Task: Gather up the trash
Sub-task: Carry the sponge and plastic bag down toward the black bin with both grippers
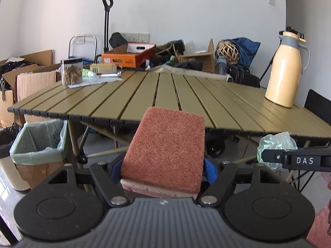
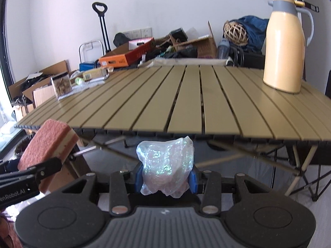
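Note:
My left gripper is shut on a reddish scouring sponge with a pale foam underside, held in front of the slatted table's near edge. My right gripper is shut on a crumpled clear plastic wrap, held just below the table's near edge. In the left wrist view the plastic wrap and the right gripper's finger show at the right. In the right wrist view the sponge shows at the left. A bin with a green liner stands open under the table's left corner.
A cream thermos jug stands at the table's right. At the far left of the table sit a clear jar of brown bits, a small carton and papers. Cardboard boxes, a trolley handle and clutter fill the back wall.

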{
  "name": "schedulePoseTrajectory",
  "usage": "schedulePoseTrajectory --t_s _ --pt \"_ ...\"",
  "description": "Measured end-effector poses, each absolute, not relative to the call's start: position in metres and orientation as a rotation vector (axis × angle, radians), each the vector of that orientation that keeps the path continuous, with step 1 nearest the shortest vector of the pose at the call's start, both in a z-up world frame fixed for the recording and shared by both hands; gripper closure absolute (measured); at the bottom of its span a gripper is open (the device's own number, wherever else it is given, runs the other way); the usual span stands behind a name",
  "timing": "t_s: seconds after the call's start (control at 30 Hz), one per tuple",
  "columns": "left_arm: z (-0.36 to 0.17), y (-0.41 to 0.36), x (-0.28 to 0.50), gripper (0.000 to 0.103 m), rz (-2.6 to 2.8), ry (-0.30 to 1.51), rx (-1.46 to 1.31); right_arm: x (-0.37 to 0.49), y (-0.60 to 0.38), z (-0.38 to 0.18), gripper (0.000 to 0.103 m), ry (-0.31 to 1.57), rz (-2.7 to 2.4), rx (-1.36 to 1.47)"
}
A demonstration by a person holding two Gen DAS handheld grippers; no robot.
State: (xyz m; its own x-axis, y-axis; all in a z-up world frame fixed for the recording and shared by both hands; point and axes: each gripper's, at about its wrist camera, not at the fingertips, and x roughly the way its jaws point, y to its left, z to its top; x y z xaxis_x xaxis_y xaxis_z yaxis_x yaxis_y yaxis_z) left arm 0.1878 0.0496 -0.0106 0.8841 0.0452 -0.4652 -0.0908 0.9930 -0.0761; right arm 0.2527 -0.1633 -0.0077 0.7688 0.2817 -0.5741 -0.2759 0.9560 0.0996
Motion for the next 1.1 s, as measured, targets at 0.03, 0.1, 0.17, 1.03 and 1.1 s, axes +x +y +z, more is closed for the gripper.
schedulePoseTrajectory --t_s 0.03,0.1,0.17,1.03,1.1 --pt "-0.013 0.049 0.186 0.028 0.069 0.488 -0.093 0.251 -0.164 -0.012 0.062 0.633 0.303 0.011" --pt "-0.019 0.047 0.182 0.028 0.064 0.501 -0.082 0.249 -0.164 -0.021 0.062 0.652 0.306 0.011" --pt "-0.024 0.046 0.178 0.028 0.06 0.512 -0.071 0.247 -0.165 -0.032 0.062 0.674 0.308 0.01" --pt "-0.097 0.059 0.2 0.028 0.133 0.804 -0.075 0.249 -0.199 -0.119 0.062 0.848 0.224 0.055" --pt "-0.099 0.058 0.204 0.028 0.134 0.82 -0.083 0.249 -0.202 -0.119 0.062 0.847 0.211 0.063"
